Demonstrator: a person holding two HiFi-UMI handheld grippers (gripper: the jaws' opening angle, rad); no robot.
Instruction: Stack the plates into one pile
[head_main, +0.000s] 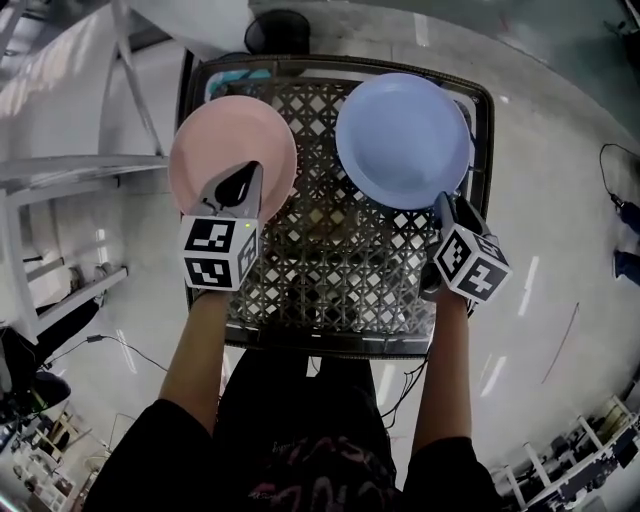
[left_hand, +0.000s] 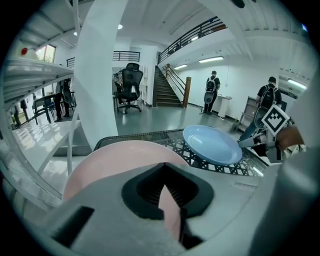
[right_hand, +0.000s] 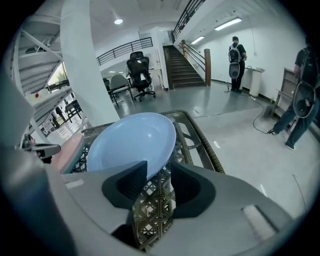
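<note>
A pink plate (head_main: 225, 140) is at the table's far left, reaching out past the left edge. My left gripper (head_main: 240, 182) is shut on its near rim, and in the left gripper view the pink plate (left_hand: 115, 160) runs between the closed jaws of that gripper (left_hand: 166, 190). A light blue plate (head_main: 400, 135) is at the far right of the woven lattice table (head_main: 330, 260). My right gripper (head_main: 447, 207) is at its near right rim. In the right gripper view the jaws of that gripper (right_hand: 159, 172) stand apart and the blue plate (right_hand: 130, 140) lies just ahead of them, unpressed.
White shelving (head_main: 60, 170) stands close on the left of the table. A black round object (head_main: 277, 30) sits on the floor behind it. Cables (head_main: 95, 340) lie on the floor. Two people (left_hand: 212, 92) stand far back near a staircase, beside an office chair (left_hand: 131, 82).
</note>
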